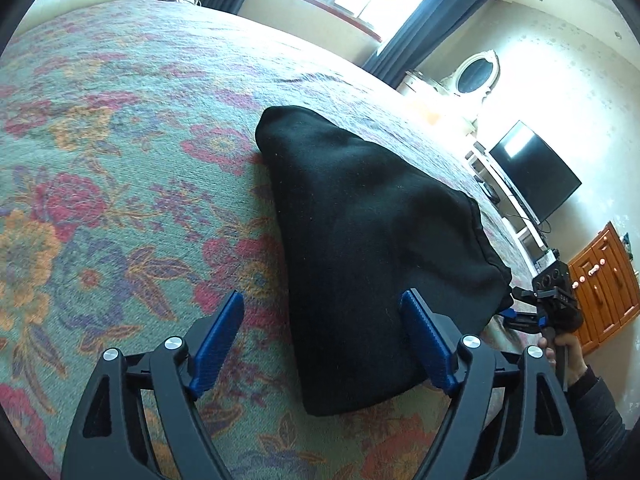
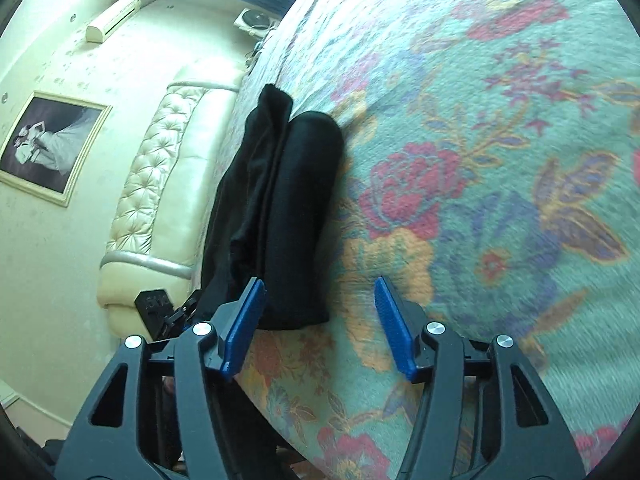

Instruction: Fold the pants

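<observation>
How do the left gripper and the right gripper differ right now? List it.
The left gripper stands wider open than the right gripper. The left gripper's right pad lies against the folded black pants; the right gripper's left pad overlaps their near end. Both are open with blue pads, holding nothing, over the floral bedspread.

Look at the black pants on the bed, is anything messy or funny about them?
A little. The black pants lie folded on the flowery bedspread, but the layers don't line up: one end pokes out past the other. Nothing looks torn or spilled.

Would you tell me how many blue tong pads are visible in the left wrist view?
2 clearly: the left pad over the bedspread, the right pad against the black pants. The other tongs' pads are too small to count.
</observation>
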